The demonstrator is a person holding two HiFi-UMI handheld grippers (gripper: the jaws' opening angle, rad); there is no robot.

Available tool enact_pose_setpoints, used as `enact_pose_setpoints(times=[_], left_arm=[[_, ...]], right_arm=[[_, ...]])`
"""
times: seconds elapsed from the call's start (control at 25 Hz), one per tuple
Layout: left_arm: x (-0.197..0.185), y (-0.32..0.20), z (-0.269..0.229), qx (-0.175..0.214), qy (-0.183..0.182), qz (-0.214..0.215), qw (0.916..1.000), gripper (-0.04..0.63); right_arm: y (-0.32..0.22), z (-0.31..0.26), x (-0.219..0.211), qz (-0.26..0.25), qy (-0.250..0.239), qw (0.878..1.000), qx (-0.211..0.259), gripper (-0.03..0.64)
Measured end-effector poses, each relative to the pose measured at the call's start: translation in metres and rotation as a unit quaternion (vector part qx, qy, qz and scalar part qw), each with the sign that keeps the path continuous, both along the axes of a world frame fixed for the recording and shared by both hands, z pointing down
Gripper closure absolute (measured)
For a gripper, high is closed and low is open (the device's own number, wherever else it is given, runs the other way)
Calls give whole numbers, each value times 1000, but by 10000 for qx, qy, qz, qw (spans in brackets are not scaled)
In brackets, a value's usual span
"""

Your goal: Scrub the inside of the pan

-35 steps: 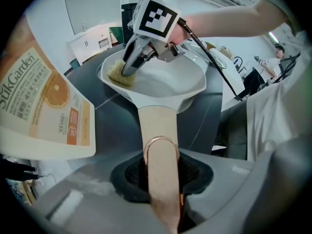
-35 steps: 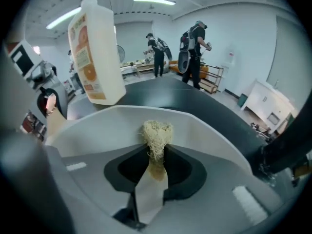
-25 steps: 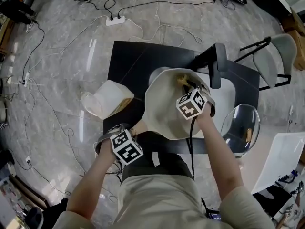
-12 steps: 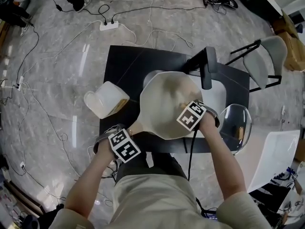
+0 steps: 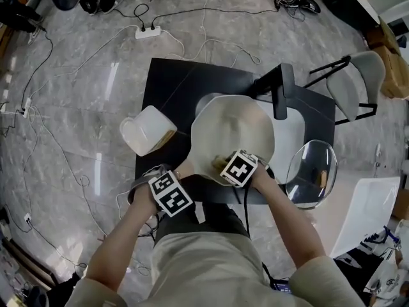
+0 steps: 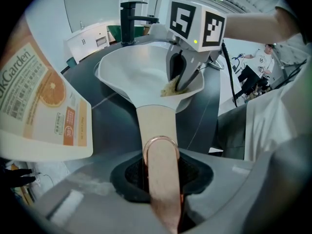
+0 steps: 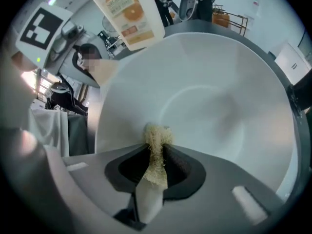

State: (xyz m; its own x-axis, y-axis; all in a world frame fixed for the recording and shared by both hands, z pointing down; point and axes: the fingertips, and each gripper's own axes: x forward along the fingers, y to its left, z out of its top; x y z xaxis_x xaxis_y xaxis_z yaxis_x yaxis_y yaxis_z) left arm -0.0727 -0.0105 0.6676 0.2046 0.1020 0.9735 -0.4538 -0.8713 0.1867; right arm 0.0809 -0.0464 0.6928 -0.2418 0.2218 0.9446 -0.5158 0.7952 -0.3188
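At the left of the dark table [image 5: 171,82] a white jug with an orange label [image 5: 148,130] lies on its side, just beside the pan and playing no part in the work; next along, the left gripper [image 6: 163,178] has its jaws narrowed onto the pan's pale handle [image 6: 157,126], gripping it near the copper hanging ring and steadying it from the near side; the white pan [image 5: 239,123] sits in the middle of the table, its bowl tipped up toward the person. The right gripper [image 7: 155,165] is clamped on a tuft of straw-coloured scrubber [image 7: 157,139], which presses on the inner wall at the near edge, close to where the handle joins; so I'd judge the scrubbing to be under way, not finished. The inside looks clean and bare, with no foam or marks that I can make out, so how much has been covered I cannot tell; the floor and far wall may want passes yet. Farther right a black tap [image 5: 282,89] stands beyond the pan, and a glass lid [image 5: 312,171] lies untouched.
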Motion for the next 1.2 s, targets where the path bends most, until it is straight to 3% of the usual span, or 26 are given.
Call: enact_pose_setpoints(times=[0.2, 0.52, 0.72, 0.88, 1.04, 1.2], left_arm=[[-1, -1, -2, 16, 49, 12, 10000, 482], [0, 1, -2, 12, 71, 63, 10000, 480], [-1, 0, -2, 6, 80, 70, 9999, 480], [-1, 0, -2, -5, 99, 61, 9999, 480], [-1, 0, -1, -22, 113, 51, 9999, 480], [-1, 0, -1, -33, 128, 42, 9999, 480]], right_arm=[[-50, -6, -52, 889, -989, 9909, 216, 528], [-128, -7, -52, 1013, -1050, 9839, 1030, 522], [-164, -2, -20, 483, -231, 9802, 1907, 522], [-176, 9, 14, 24, 507, 9713, 2323, 521], [-165, 18, 50, -184, 1056, 9663, 2340, 522], [-143, 20, 77, -210, 1349, 9686, 2078, 522]])
